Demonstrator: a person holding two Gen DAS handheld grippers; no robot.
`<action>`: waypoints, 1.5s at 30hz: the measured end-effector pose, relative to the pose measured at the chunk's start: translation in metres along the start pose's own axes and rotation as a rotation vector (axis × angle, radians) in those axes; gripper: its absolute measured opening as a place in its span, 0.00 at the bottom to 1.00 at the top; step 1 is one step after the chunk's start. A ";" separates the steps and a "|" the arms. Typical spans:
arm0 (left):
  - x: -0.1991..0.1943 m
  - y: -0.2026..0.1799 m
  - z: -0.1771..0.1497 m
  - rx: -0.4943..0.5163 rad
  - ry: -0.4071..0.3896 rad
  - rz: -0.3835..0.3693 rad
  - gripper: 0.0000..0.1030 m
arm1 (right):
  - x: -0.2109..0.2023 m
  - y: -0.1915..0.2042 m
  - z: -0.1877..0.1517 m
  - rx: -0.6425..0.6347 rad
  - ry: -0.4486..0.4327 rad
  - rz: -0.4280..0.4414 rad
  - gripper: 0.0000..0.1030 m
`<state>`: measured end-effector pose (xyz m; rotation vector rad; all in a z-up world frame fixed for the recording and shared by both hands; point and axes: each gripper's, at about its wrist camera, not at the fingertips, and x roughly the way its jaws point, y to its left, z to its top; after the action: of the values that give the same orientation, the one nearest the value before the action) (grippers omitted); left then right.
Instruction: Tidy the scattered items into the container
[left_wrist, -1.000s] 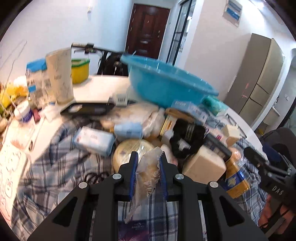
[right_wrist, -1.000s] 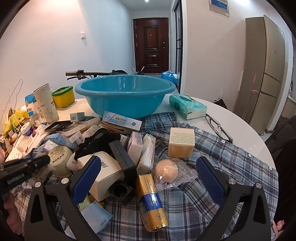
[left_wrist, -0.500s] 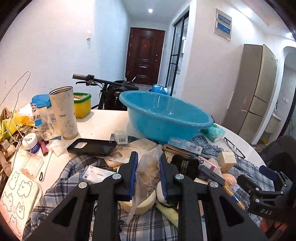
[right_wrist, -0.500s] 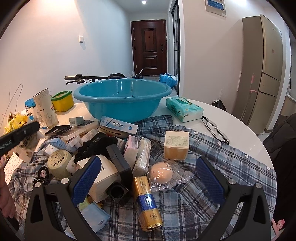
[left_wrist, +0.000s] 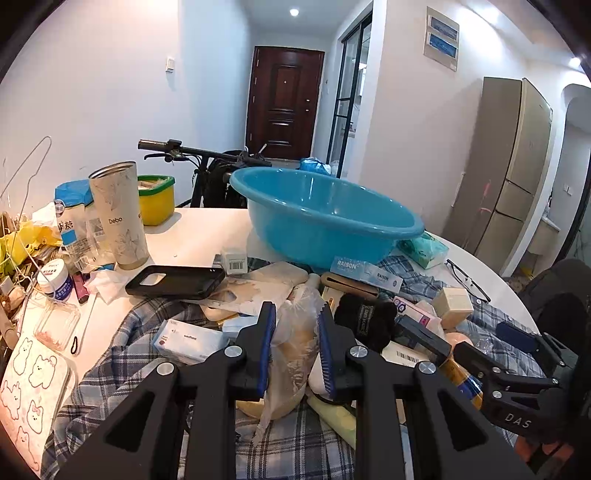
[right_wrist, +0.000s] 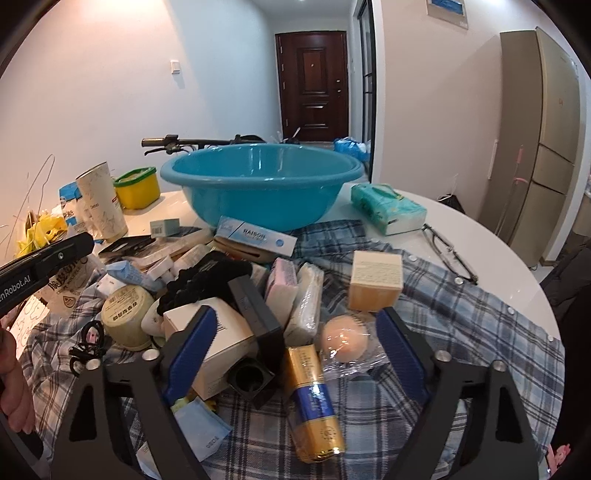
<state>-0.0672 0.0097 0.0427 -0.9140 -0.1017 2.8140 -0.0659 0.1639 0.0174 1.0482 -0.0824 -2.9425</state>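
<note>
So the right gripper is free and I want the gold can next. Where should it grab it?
Grip the gold can across its blue middle band, coming from above. It lies on its side on the checked shirt, pointing away, so its round flanks face the right gripper's open jaws.

You face white walls (left_wrist: 110, 74) and a dark brown door (right_wrist: 314, 85) down the hall; a tall beige cabinet (right_wrist: 546, 129) stands on your right, with ceiling spotlights (left_wrist: 294, 12) lit.

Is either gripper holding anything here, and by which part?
The left gripper pinches a clear plastic bag around its middle. The right gripper is open and holds nothing.
</note>
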 end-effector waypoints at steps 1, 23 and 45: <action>0.002 0.000 -0.001 0.000 0.007 -0.002 0.23 | 0.002 0.001 0.000 -0.002 0.006 0.008 0.79; 0.019 0.003 -0.007 -0.009 0.065 -0.004 0.23 | 0.042 0.008 -0.004 0.002 0.103 0.128 0.36; 0.018 0.003 -0.014 0.002 0.080 -0.008 0.23 | 0.029 0.012 -0.008 0.001 0.094 0.147 0.18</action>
<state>-0.0742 0.0103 0.0208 -1.0222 -0.0919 2.7656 -0.0833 0.1511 -0.0062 1.1269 -0.1531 -2.7592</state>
